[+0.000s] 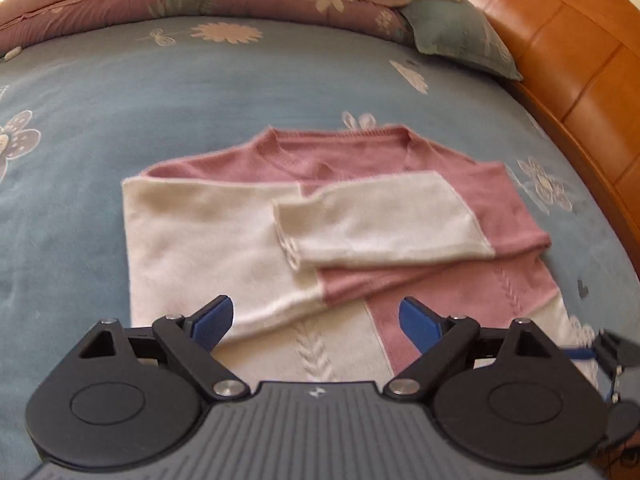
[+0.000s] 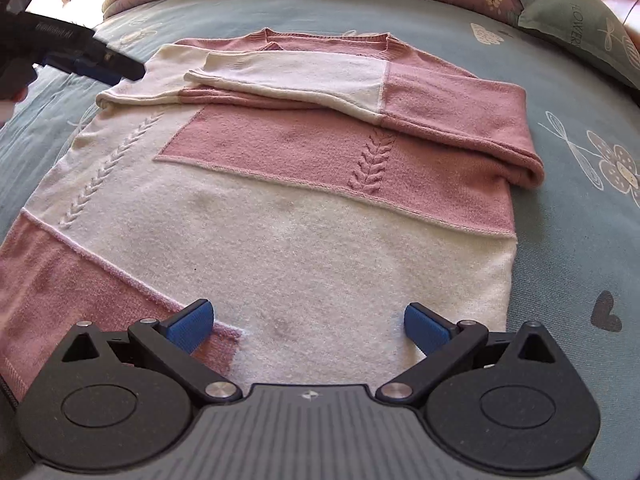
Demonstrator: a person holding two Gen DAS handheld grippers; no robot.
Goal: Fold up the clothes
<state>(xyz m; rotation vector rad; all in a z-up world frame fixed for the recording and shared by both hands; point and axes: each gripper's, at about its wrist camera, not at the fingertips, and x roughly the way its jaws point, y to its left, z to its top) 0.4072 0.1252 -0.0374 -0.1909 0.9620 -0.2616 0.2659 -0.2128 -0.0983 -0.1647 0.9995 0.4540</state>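
Knit pink-and-cream sweater [image 2: 280, 184] flat on floral bed [image 2: 580, 240], sleeves folded across; left claw [image 1: 316, 320] and right claw [image 2: 308, 320] both agape, empty.

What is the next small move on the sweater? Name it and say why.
Probably lower both grippers to pinch the hem. Both sleeves already lie folded across the sweater, whose lower body is still flat. The right gripper and the left gripper are open and hold nothing.
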